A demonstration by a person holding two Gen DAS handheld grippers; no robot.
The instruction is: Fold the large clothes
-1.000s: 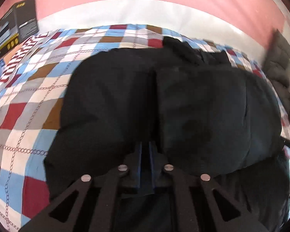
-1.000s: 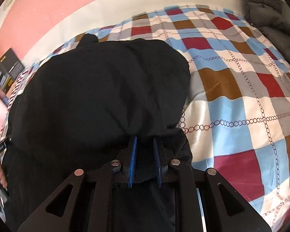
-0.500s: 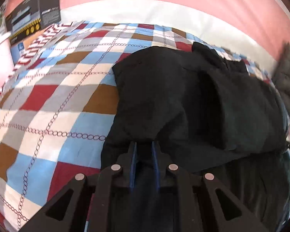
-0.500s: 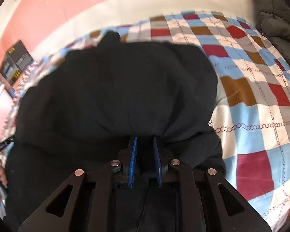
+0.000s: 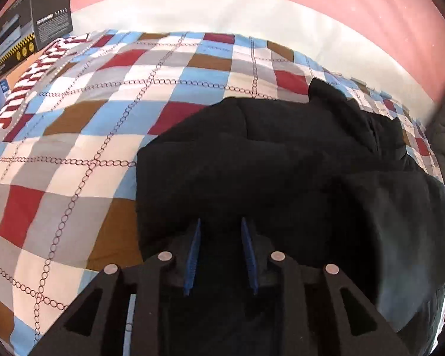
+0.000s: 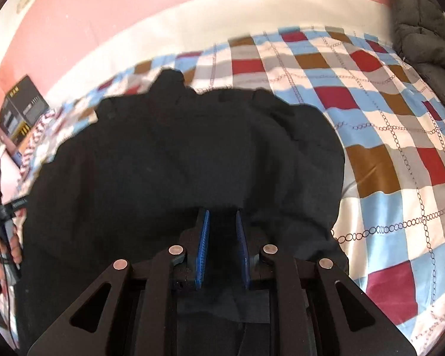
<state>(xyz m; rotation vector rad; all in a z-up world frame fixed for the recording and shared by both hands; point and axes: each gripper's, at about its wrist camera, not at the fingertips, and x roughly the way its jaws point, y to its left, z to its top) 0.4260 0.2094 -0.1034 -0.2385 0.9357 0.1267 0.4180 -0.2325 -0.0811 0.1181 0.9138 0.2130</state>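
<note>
While the big black fabric garment (image 5: 281,163) lies bunched on the bed's checked red, blue, brown and white cover (image 5: 74,136), the left gripper (image 5: 221,255) has just been opening its jaws. They're spread now, dark cloth sitting loosely between them with nothing pressing on it. The right gripper (image 6: 221,247) has its jaws nearly together, pinching a fold of the same garment.

My take on doing this bit well: don't yank with the right side. Let the left one back off cleanly so it doesn't snag the cloth, then re-grab at a proper edge or corner and keep both sides level so the fold lands flat.

Count: one black garment, two grippers, one dark printed cardboard box (image 5: 29,38) at the far corner, one grey quilted item (image 6: 421,29) at the edge.
</note>
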